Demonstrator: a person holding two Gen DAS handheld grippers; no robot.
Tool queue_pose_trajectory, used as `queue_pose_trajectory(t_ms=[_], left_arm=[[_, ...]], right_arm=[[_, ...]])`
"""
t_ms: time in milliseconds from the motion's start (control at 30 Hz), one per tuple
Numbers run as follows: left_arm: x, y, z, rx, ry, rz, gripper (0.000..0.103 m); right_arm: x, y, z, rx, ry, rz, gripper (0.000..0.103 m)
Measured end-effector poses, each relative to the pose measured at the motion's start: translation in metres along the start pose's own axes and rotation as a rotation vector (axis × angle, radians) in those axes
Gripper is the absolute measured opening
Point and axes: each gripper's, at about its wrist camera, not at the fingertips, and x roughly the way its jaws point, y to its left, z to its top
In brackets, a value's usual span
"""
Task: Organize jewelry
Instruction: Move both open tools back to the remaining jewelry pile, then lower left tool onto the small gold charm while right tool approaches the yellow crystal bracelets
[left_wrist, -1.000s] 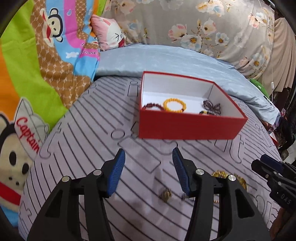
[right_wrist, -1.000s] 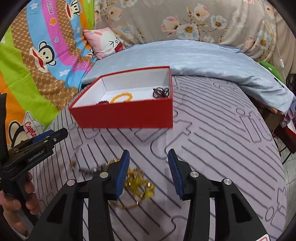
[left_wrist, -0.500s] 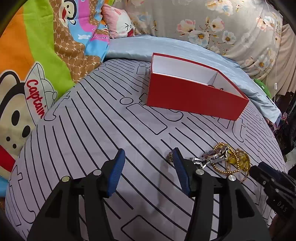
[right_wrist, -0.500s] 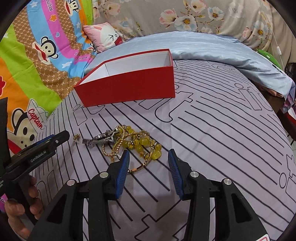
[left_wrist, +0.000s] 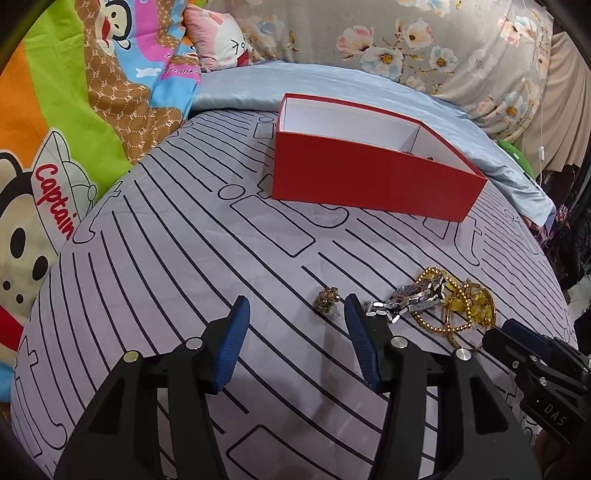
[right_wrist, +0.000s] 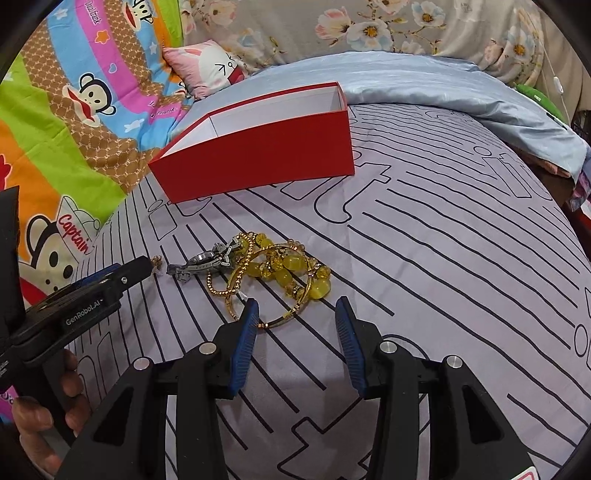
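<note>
Counted items, both wrist views:

- Red box (left_wrist: 373, 184): one, open-topped.
- Claws: two, the left claw (left_wrist: 297, 339) and the right claw (right_wrist: 297, 338), each with two blue-padded fingers (left_wrist: 231, 343).
- Silver link watch (right_wrist: 205, 261): one.
- Small gold earring (left_wrist: 327, 298): one, lying apart from the pile.
- Yellow bead bracelet (right_wrist: 295, 271): one.
- Gold ball-chain bracelet (right_wrist: 221, 284): one.
- Plain gold bangle (right_wrist: 291, 314): at least one; the tangle prevented an exact count.
- Pink cartoon pillow (right_wrist: 207, 68): one.

Line-patterned bedsheet (left_wrist: 184, 258), floral backdrop (left_wrist: 424, 48)
</note>
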Motion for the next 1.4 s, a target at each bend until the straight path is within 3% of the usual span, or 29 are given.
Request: queue_pose_trajectory(t_ms=[367, 600, 933, 1033, 1133, 1267, 1400], left_arm=[[0.01, -0.008, 0.003, 0.031, 0.041, -0.003, 0.041], [0.014, -0.009, 0.006, 0.028, 0.044, -0.03, 0.013], [0.008, 0.0, 0.006, -0.027, 0.014, -0.025, 0.013], [0.008, 0.001, 0.006, -0.026, 0.018, -0.022, 0.013], [0.008, 0.002, 0.006, -0.028, 0.023, -0.025, 0.013], [0.009, 0.005, 0.006, -0.04, 0.025, -0.032, 0.013], [0.01, 0.005, 0.005, -0.044, 0.027, -0.038, 0.013]], right_arm=[[0.002, 0.003, 0.0, -0.013, 0.014, -0.002, 0.042], [0.002, 0.003, 0.0, -0.013, 0.014, 0.0, 0.042], [-0.006, 0.006, 0.0, -0.016, -0.03, 0.017, 0.042], [-0.004, 0.012, 0.006, -0.002, -0.01, 0.088, 0.042], [-0.002, 0.023, 0.012, -0.029, -0.02, 0.095, 0.038], [0.007, 0.028, 0.018, -0.029, -0.007, 0.092, 0.025], [0.017, 0.027, 0.019, -0.019, 0.015, 0.089, 0.021]])
